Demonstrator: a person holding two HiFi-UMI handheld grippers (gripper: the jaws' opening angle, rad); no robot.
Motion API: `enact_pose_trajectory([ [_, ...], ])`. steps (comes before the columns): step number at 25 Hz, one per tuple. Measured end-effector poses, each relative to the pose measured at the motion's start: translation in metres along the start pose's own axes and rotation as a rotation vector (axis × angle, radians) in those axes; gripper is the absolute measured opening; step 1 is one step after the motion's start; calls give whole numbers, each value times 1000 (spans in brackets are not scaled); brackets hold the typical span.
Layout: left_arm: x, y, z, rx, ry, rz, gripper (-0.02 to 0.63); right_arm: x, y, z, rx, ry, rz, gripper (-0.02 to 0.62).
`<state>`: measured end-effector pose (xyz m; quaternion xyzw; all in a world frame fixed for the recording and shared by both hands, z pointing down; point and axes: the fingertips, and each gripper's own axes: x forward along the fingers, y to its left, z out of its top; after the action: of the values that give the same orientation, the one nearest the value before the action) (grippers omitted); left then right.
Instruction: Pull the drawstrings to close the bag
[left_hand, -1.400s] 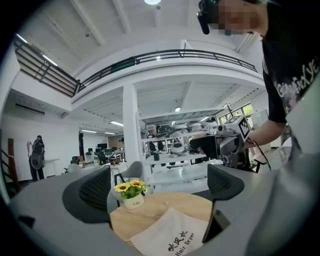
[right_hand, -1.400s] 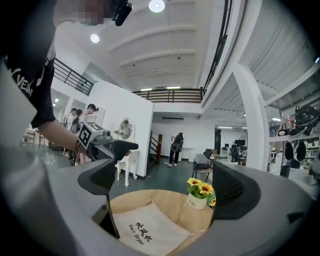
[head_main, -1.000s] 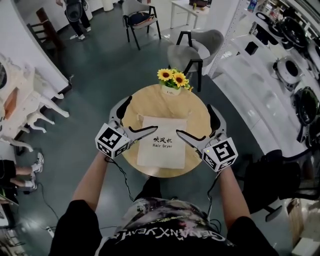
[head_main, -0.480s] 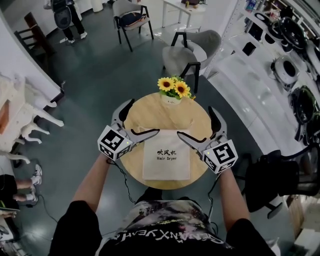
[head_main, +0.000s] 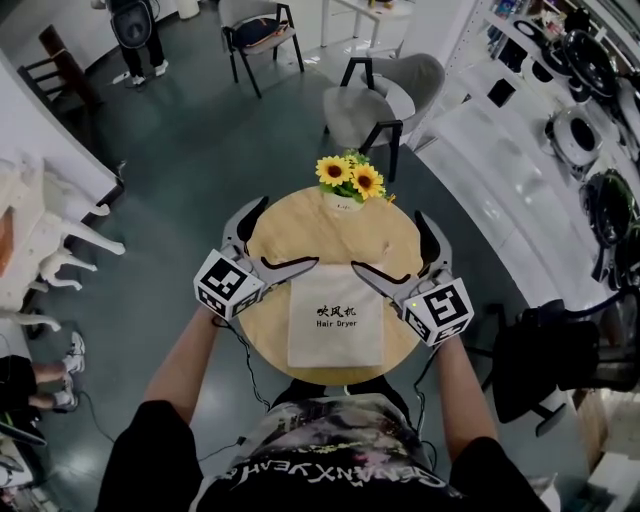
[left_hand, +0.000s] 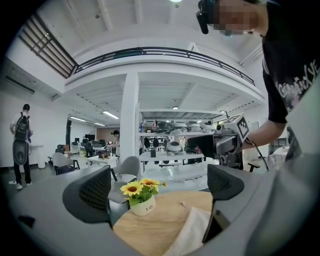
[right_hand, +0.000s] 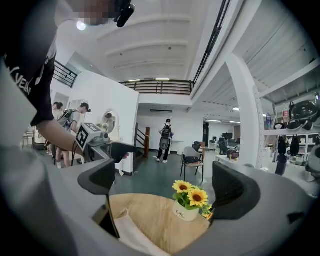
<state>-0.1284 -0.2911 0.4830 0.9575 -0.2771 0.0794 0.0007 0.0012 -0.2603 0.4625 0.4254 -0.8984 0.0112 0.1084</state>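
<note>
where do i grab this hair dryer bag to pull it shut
Grip the bag at its two top corners, on the edge nearest the sunflower pot, where the cords should exit; the cords themselves are too small to see. It lies flat, so come in low from either side: the open left gripper from the left, the open right gripper from the right.

Black lettered T-shirt (head_main: 330, 468), grey left gripper (head_main: 287, 232) and right gripper (head_main: 387, 241), marker cubes (head_main: 228, 284), black cables (head_main: 251, 362)
</note>
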Motion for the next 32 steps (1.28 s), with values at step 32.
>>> enact_pose_trajectory([
  [32,40,21,-80,-19,251,60,583,26,-64,-80,-27,157,169,584],
])
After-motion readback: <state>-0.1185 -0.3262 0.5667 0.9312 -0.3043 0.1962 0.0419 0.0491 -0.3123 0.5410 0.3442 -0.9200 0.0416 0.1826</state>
